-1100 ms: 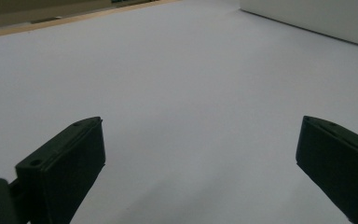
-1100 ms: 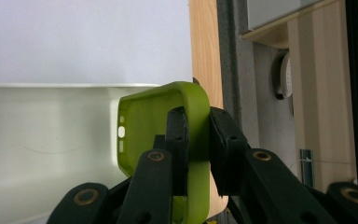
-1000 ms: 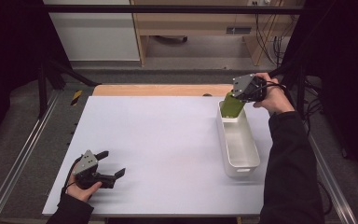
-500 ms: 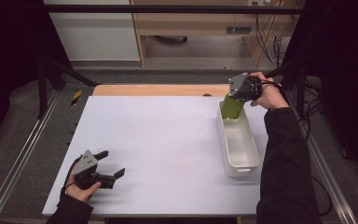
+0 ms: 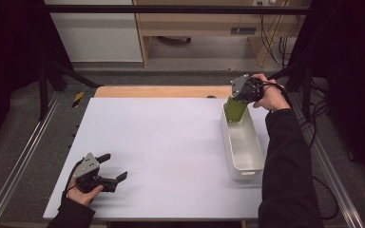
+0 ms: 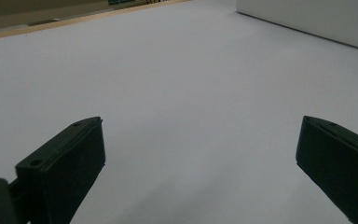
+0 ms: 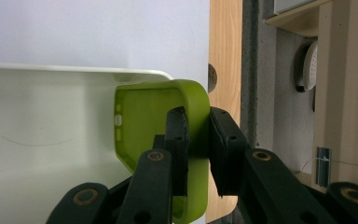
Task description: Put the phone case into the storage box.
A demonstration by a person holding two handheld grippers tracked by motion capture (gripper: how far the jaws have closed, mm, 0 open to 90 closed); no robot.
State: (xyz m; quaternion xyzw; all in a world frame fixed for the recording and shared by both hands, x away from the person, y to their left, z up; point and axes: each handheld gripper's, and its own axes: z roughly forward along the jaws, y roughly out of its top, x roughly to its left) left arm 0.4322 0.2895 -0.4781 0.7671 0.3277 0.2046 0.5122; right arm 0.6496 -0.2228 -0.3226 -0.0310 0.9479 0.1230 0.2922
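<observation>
In the high view, the right claw [image 5: 238, 98] pinches a green phone case [image 5: 235, 109] at the far end of the white bin [image 5: 244, 167], the case's lower part dipping inside it. The left claw [image 5: 113, 169] rests near the front left corner of the white bench [image 5: 171, 142], spread with nothing in it.

In the left gripper view, its jaws stand wide apart over bare bench [image 6: 182, 84].

In the right gripper view, the jaws clamp the phone case [image 7: 149, 116] by its side wall, beside the bin's [image 7: 51, 107] rounded corner.

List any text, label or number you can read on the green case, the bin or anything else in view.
None can be read.
Green phone case: plain, no print visible.
White bin: no label.
White table: blank.
Shelf sticker behind the table: too small and blurred to read.
</observation>
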